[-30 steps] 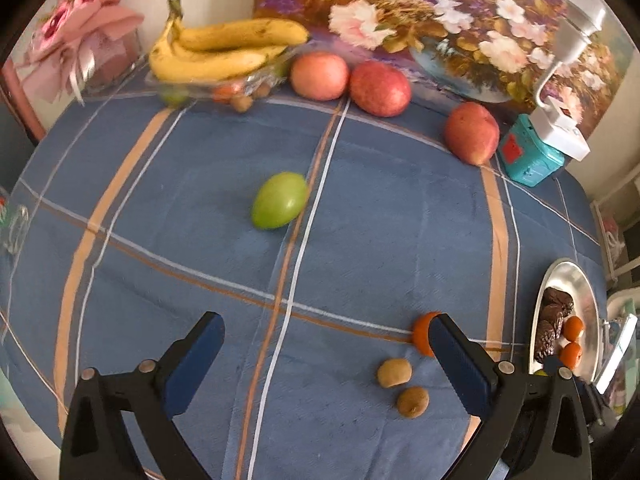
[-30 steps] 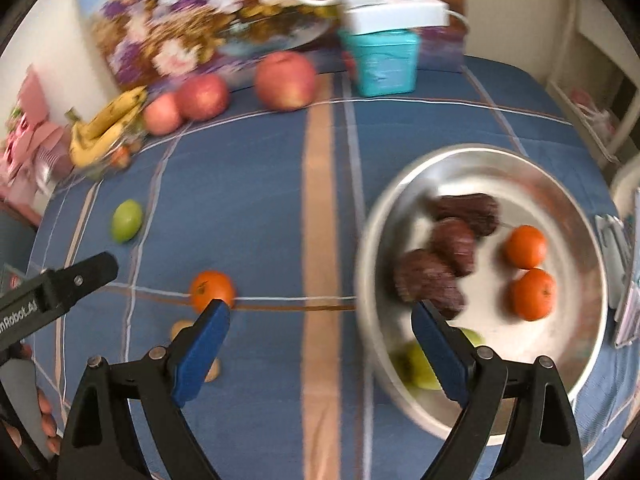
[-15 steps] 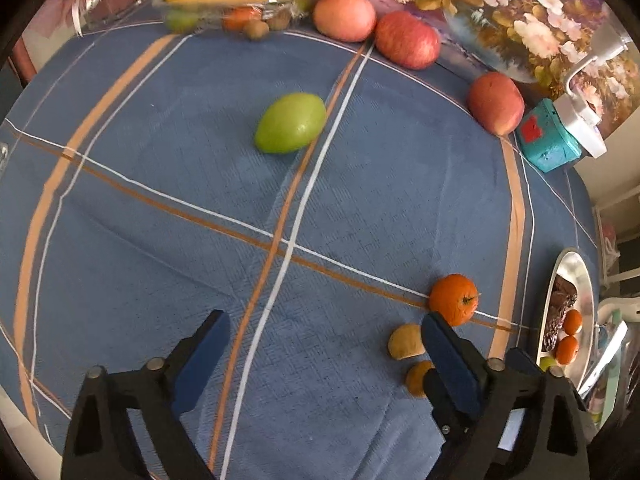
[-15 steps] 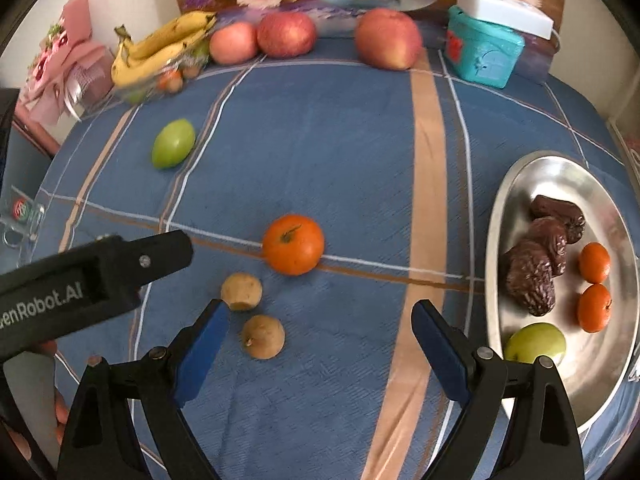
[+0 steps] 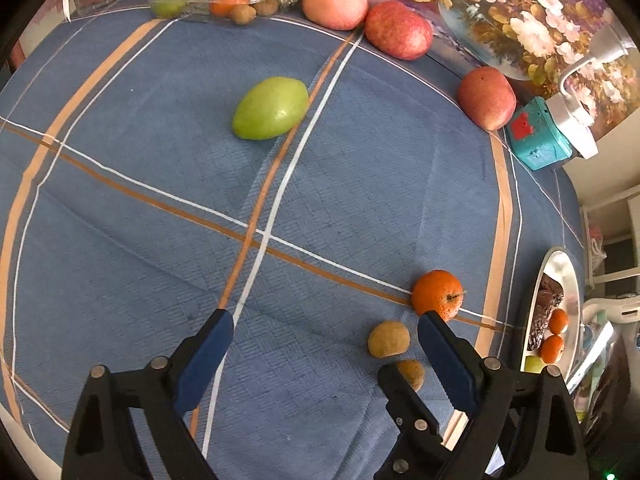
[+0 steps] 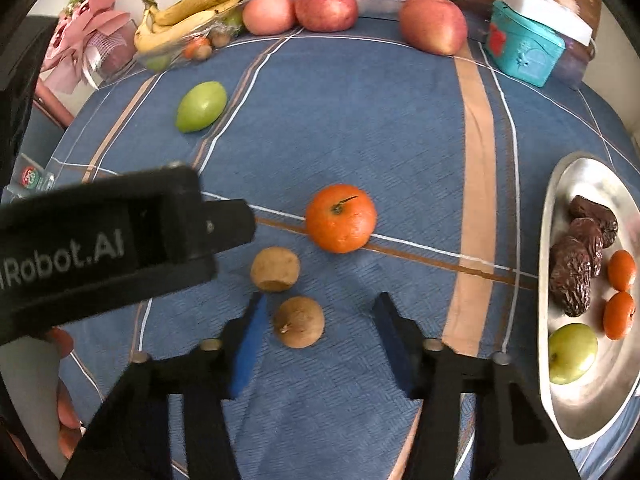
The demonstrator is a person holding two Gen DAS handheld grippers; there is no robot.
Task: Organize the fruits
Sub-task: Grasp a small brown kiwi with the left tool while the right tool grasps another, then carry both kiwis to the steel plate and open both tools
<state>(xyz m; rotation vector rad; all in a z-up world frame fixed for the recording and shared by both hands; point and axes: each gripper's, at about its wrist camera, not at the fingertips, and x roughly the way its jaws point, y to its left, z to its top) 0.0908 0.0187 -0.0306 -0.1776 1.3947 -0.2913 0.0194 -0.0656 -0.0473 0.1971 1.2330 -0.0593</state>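
An orange tangerine (image 6: 341, 223) lies mid-table on the blue cloth, with two small brown longans (image 6: 275, 269) (image 6: 299, 321) just in front of it. My right gripper (image 6: 318, 304) is open and low over the cloth; the nearer longan sits between its fingers, close to the left one. A green fruit (image 5: 271, 108) lies farther back, ahead of my left gripper (image 5: 324, 322), which is open and empty above the cloth. The tangerine (image 5: 437, 294) and longans (image 5: 388, 339) lie by its right finger. The left gripper's body (image 6: 100, 236) fills the left of the right wrist view.
A silver dish (image 6: 560, 416) at the right holds dark dates, two small tangerines and a green fruit. Three red apples (image 6: 433, 23), bananas on a clear tray (image 6: 188, 10), a teal box (image 6: 524, 54) and a flower painting line the back edge.
Both grippers have moved forward and lower toward the fruits. The right gripper swung left from the dish, and its fingers now flank the nearer longan. The left stays open.
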